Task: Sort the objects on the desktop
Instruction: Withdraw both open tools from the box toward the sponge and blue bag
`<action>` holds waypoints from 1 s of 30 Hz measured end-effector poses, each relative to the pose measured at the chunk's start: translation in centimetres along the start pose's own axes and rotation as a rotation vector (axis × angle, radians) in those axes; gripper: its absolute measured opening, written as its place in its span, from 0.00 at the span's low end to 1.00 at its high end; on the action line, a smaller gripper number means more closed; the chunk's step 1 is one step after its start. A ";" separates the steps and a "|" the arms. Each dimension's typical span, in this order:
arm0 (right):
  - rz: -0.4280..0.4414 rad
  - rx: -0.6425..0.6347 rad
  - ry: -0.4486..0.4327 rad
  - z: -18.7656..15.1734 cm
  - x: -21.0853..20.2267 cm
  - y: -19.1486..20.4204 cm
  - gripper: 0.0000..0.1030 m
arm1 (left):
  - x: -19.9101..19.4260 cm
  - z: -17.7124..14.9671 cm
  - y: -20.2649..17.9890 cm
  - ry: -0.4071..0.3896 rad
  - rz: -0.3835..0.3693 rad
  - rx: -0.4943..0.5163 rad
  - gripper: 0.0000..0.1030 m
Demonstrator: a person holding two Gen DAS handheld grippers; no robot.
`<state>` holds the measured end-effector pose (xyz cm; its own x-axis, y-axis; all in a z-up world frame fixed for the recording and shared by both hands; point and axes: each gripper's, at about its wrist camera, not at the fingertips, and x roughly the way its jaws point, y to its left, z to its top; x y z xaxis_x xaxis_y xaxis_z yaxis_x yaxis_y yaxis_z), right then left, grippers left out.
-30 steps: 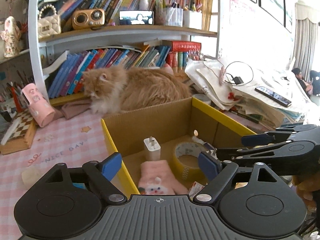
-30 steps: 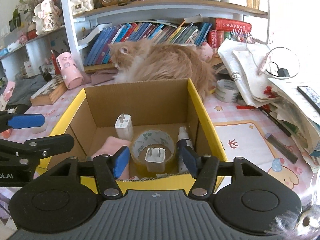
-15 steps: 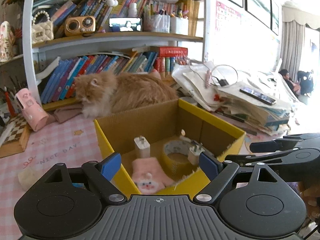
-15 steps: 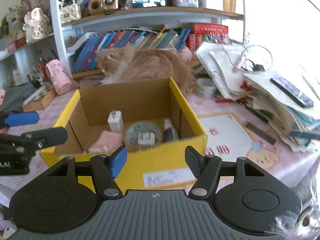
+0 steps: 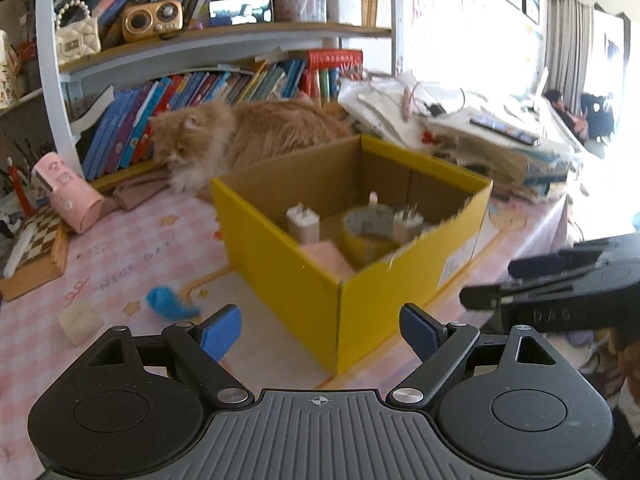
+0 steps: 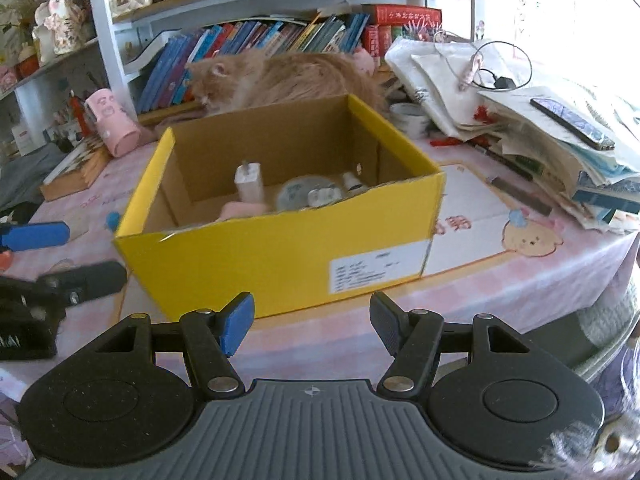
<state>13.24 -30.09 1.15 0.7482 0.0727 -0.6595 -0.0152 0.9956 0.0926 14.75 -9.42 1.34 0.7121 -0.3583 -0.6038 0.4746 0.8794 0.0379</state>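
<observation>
Left gripper [image 5: 320, 330]: jaws wide apart, holding nothing, low centre.
Right gripper [image 6: 312, 322]: likewise wide, holding nothing.
Box [image 6: 280, 252]: mid-frame; chargers, tape inside.
Cat [image 5: 240, 136]: behind box.

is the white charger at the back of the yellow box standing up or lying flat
Upright. The white charger stands on end in the yellow box, its prongs pointing up, beside the tape roll.

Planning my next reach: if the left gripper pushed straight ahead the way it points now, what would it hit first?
Probably the near corner of the yellow box, dead ahead between the open fingers of the left gripper. Depth is hard to judge.
</observation>
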 end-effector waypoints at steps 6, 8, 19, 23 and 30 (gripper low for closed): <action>0.013 -0.014 0.024 -0.9 -0.3 2.9 0.60 | -0.9 -1.9 1.5 0.050 0.004 0.012 0.86; 0.020 -0.026 0.037 -1.3 -0.4 4.0 0.60 | -1.1 -2.3 1.9 0.066 0.008 0.017 0.86; 0.055 -0.079 0.099 -3.0 -0.3 9.3 0.60 | -2.6 -4.4 4.0 0.102 0.000 0.046 0.86; 0.063 -0.089 0.099 -3.2 -0.2 10.9 0.60 | -3.2 -4.9 5.3 0.104 0.014 0.035 0.87; 0.082 -0.100 0.106 -3.7 0.1 13.4 0.60 | -4.3 -5.9 7.3 0.116 0.035 0.025 0.87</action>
<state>10.67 -16.56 -0.41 0.6675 0.1547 -0.7283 -0.1434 0.9866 0.0780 12.06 0.44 -0.49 0.6642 -0.2879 -0.6899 0.4646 0.8820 0.0792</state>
